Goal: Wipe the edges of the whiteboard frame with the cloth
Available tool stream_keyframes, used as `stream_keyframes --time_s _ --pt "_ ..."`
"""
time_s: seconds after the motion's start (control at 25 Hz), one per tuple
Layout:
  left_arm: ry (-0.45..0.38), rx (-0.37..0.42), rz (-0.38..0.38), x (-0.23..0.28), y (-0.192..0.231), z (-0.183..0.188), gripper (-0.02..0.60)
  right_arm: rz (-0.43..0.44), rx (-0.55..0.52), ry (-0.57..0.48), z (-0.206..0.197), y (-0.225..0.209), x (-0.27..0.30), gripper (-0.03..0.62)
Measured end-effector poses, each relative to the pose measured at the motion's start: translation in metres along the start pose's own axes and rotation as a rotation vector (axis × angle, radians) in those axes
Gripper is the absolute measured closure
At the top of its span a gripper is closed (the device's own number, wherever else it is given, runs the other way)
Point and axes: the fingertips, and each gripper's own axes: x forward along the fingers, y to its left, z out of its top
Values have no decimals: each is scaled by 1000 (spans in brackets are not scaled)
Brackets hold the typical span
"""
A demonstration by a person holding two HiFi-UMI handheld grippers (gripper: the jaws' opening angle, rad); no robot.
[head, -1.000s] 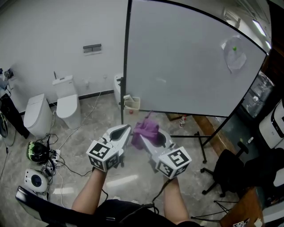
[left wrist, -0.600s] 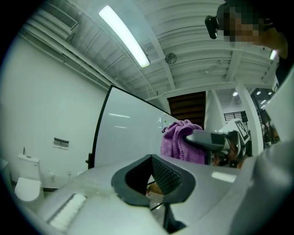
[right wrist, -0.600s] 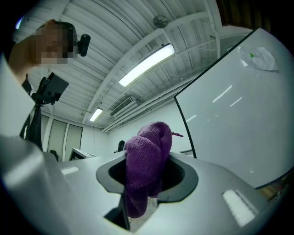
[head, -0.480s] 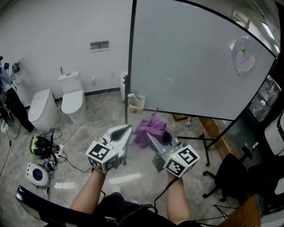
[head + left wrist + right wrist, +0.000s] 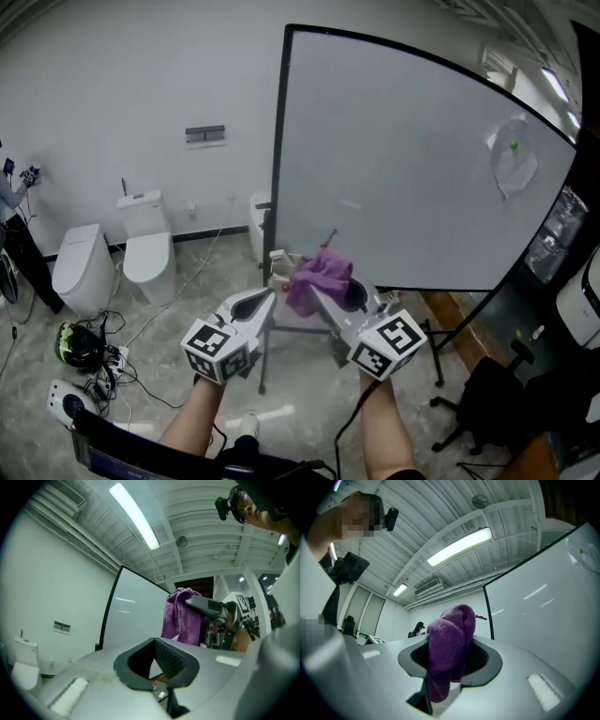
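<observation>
A purple cloth (image 5: pixel 319 277) is clamped between the jaws of the right hand-held gripper (image 5: pixel 325 292). In the right gripper view it bulges up out of the closed jaws, and a fold hangs below them. The left hand-held gripper (image 5: pixel 259 306) is held just beside the right one. Its jaws are drawn together, and nothing is seen between them in the left gripper view.

Both are raised in front of the whiteboard (image 5: pixel 412 159), which stands on the floor on a wheeled stand. The cloth is placed near the lower left corner of the black frame (image 5: pixel 279 141). No contact between cloth and frame can be made out in any view.

The step in hand is judged to be the approach, with the wiping itself not yet begun. For the next move, the cloth would need to be brought onto the frame's edge, probably at that near corner. It would then be pressed lightly and drawn along the black strip. The grip would have to be kept firm so that the cloth is not pulled loose.
</observation>
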Motion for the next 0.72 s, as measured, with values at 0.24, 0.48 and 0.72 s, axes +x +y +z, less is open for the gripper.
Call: stream_keyframes --time_s 0.24,0.48,0.72 --pt "-43 17 -28 34 67 40 581 -2 -80 -31 28 -30 73 447" --pt "-59 52 -91 76 124 85 580 -29 -131 -59 47 -59 146 447" --pt "-100 94 -168 118 169 146 580 -61 -236 -83 86 -87 208 447"
